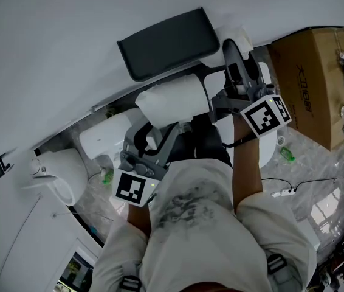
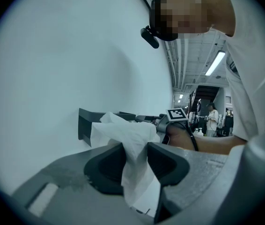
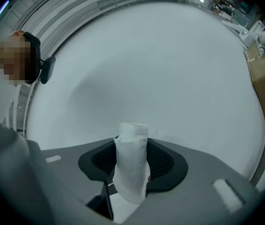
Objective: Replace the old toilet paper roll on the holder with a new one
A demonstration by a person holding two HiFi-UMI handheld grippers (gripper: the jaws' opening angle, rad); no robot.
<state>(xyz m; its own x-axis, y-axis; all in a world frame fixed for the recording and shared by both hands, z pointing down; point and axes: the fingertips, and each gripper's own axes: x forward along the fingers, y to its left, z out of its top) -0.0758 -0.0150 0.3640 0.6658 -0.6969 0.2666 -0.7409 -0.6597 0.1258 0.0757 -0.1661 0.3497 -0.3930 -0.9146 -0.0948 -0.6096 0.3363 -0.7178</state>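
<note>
The new toilet paper roll (image 1: 172, 99) is hanging just beside the black holder (image 1: 166, 41), our left gripper (image 2: 135, 161) pinching its loose paper; our right gripper (image 3: 132, 161) is clamping the thin old roll (image 3: 132, 137); we are aiming to line the new one up squarely.

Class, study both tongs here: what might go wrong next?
1. The left tongs seem to pinch only loose white toilet paper; it may tear or unwind.
2. The right tongs clamp a slim white paper roll; it may crush or slip out and drop.
</note>
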